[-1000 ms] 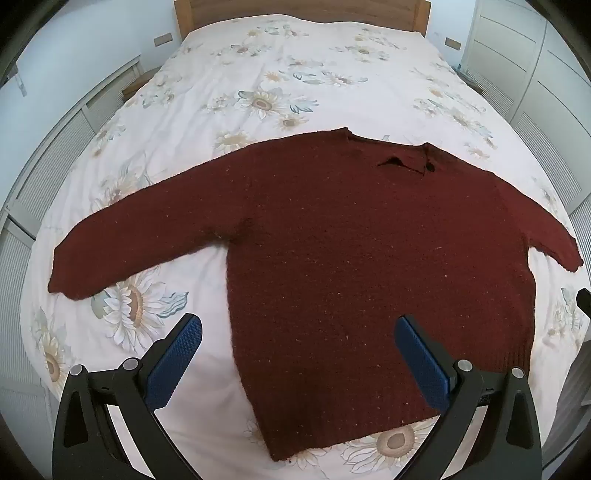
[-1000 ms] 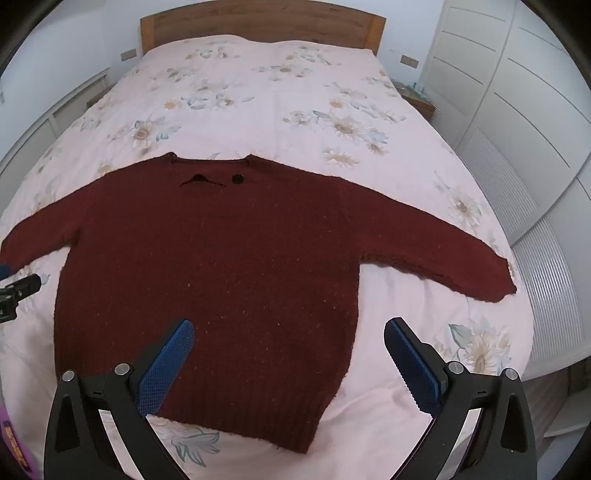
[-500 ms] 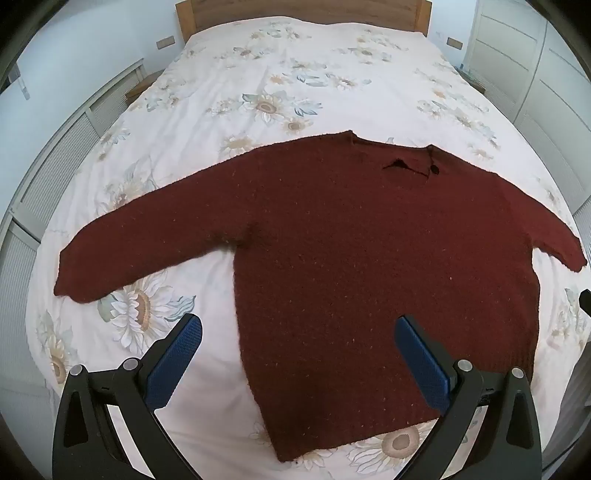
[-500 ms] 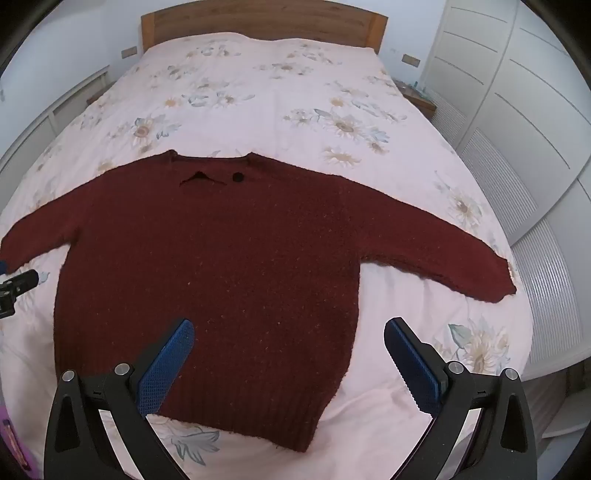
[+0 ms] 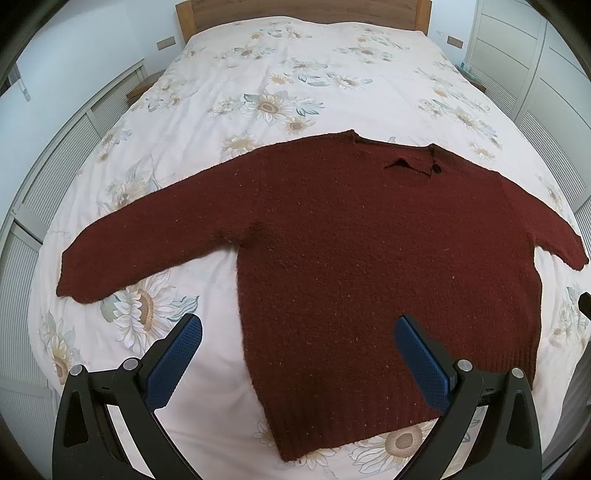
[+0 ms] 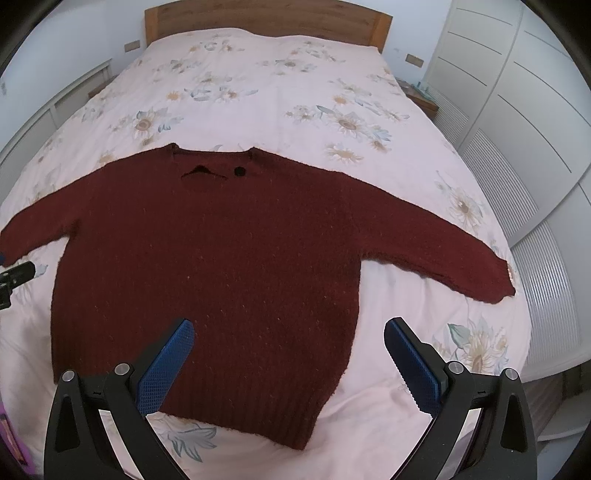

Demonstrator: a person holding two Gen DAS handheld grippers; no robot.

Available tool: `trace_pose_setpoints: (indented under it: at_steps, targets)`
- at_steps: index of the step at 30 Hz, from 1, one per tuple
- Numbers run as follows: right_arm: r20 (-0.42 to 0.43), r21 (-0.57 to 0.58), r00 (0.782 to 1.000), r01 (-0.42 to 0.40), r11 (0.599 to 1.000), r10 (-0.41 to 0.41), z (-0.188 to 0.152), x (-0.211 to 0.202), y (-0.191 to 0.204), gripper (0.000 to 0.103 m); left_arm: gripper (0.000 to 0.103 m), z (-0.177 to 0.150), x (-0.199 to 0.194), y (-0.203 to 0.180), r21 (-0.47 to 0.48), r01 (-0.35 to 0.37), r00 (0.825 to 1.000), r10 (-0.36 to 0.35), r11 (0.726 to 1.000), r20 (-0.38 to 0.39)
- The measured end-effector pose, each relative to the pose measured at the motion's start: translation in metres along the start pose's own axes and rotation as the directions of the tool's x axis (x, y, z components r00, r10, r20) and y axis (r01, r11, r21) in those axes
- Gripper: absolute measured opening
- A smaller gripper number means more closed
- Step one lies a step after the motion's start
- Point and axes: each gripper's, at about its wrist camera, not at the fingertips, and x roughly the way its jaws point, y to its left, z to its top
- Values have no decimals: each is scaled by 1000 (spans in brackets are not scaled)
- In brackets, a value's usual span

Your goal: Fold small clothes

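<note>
A dark red knitted sweater (image 5: 369, 251) lies flat on the bed, front up, both sleeves spread out, neck toward the headboard; it also shows in the right wrist view (image 6: 221, 266). My left gripper (image 5: 297, 328) is open and empty, held above the sweater's lower left hem. My right gripper (image 6: 289, 330) is open and empty, held above the lower right hem. The left sleeve's cuff (image 5: 74, 280) lies to the left. The right sleeve's cuff (image 6: 495, 284) lies to the right. Part of the left gripper (image 6: 14, 277) shows at the right wrist view's left edge.
The bed has a white floral cover (image 5: 295, 74) and a wooden headboard (image 6: 266, 18). White wardrobe doors (image 6: 517, 110) stand to the right, with low white units (image 5: 55, 177) on the left. A bedside table (image 6: 421, 96) sits at the back right.
Both grippers have shifted slightly, so the sweater sits a little differently in each view. The sweater has not moved, and both grippers stay open.
</note>
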Motion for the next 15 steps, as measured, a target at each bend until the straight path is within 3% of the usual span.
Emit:
trace_pose_setpoints:
  at_steps: [15]
  targets:
    - [-19,-16,1000,15,1000,-16,-2,2,-2,103,102,1,2,-6,9,4,1000,-4,1000,-5]
